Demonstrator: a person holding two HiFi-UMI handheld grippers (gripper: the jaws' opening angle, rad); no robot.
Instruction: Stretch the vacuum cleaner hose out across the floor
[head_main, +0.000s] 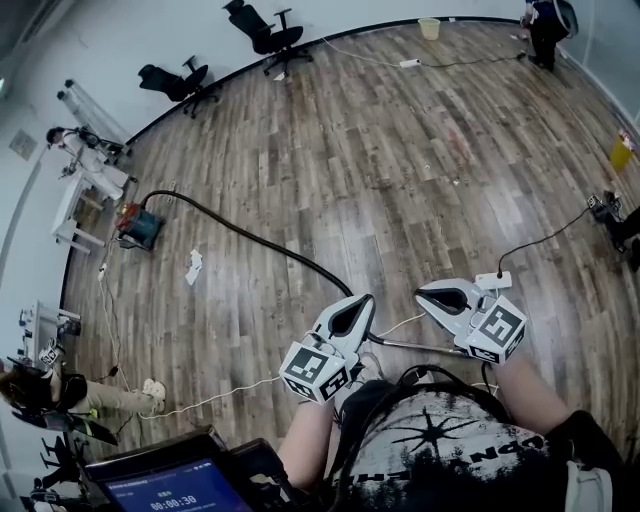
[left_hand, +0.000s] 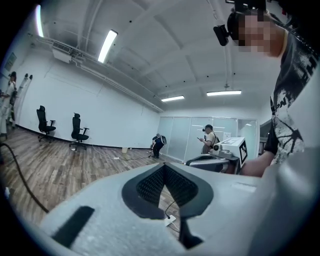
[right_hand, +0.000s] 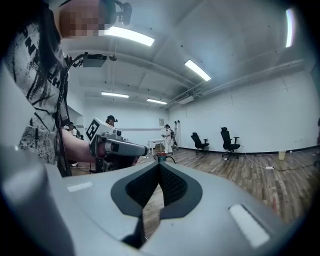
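Note:
The vacuum cleaner (head_main: 138, 226) stands on the wood floor at the left. Its black hose (head_main: 250, 238) runs in a long curve from it toward me and passes under my left gripper (head_main: 368, 298). A metal wand (head_main: 420, 347) shows below and between the two grippers. My left gripper is shut and holds nothing. My right gripper (head_main: 419, 291) is also shut and empty, its tip facing the left one. In the left gripper view the shut jaws (left_hand: 163, 165) face the right gripper (left_hand: 215, 161); the hose (left_hand: 20, 180) lies far left. The right gripper view has its shut jaws (right_hand: 160, 163) in line with the vacuum cleaner (right_hand: 161, 158).
Two office chairs (head_main: 265, 35) (head_main: 180, 80) and a yellow bin (head_main: 429, 28) stand along the far wall. A white table (head_main: 90, 185), a scrap of paper (head_main: 193, 266), a power strip (head_main: 494, 281) with cables, and people at the far right (head_main: 545, 25) and lower left (head_main: 60, 395) ring the floor.

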